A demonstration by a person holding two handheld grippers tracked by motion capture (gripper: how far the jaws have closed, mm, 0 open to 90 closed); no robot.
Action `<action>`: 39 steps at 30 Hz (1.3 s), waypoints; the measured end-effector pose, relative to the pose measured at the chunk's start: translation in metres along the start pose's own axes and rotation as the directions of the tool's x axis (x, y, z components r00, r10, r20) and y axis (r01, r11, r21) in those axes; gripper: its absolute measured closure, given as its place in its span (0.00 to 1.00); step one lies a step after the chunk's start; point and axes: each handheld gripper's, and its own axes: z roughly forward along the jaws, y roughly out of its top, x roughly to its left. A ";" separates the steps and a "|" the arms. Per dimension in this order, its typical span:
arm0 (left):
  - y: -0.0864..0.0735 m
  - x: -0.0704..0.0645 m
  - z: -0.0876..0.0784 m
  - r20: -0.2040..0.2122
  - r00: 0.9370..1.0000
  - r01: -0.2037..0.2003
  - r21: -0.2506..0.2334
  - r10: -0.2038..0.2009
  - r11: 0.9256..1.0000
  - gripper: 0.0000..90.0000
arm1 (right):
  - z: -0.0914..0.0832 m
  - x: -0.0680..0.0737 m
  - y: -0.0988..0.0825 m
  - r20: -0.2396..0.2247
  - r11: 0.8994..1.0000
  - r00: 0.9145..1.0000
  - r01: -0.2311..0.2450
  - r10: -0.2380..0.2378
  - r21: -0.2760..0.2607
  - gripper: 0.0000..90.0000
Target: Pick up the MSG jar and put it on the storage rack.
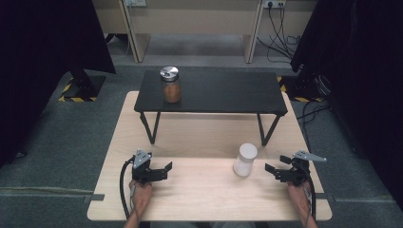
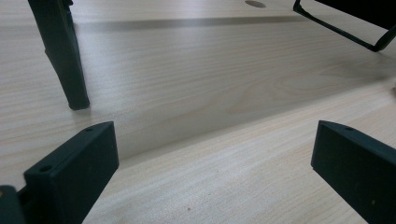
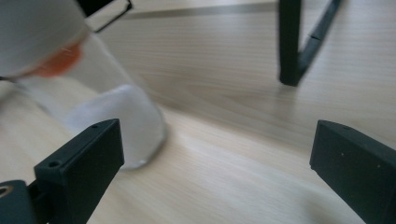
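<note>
A clear jar with a white lid (image 1: 245,160) stands on the light wooden table (image 1: 204,190), right of centre. In the right gripper view the white-lidded jar (image 3: 116,116) appears close at the left, holding white stuff, with an orange patch under the lid. My right gripper (image 1: 272,172) is just right of it, jaws open and apart from the jar; between them (image 3: 215,172) is bare wood. My left gripper (image 1: 164,171) rests at the front left, open (image 2: 215,172) and holding nothing. A jar of brown stuff with a silver lid (image 1: 170,84) stands on the black shelf (image 1: 223,92).
The low black shelf stands on thin legs across the back of the table. One leg (image 2: 63,60) rises ahead of my left gripper and another leg (image 3: 290,42) ahead of my right. Grey carpet, cables and dark curtains surround the table.
</note>
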 end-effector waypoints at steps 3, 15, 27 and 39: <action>0.000 0.000 0.000 0.000 1.000 0.001 0.000 -0.001 1.000 0.00 | 0.003 0.007 0.006 -0.040 1.000 0.999 0.009 -0.008 0.025 0.04; 0.000 0.001 0.001 0.001 1.000 0.005 0.000 -0.005 1.000 0.00 | 0.013 0.061 0.006 -0.014 0.988 0.988 0.154 -0.154 -0.025 0.04; 0.001 0.000 0.001 0.001 1.000 0.002 0.002 -0.002 1.000 0.00 | 0.021 0.091 0.015 0.000 0.971 0.972 0.234 -0.235 -0.045 0.05; 0.001 0.000 0.001 0.001 1.000 -0.006 0.005 0.006 1.000 0.00 | 0.047 0.112 0.028 0.089 0.965 0.961 0.261 -0.260 0.000 0.21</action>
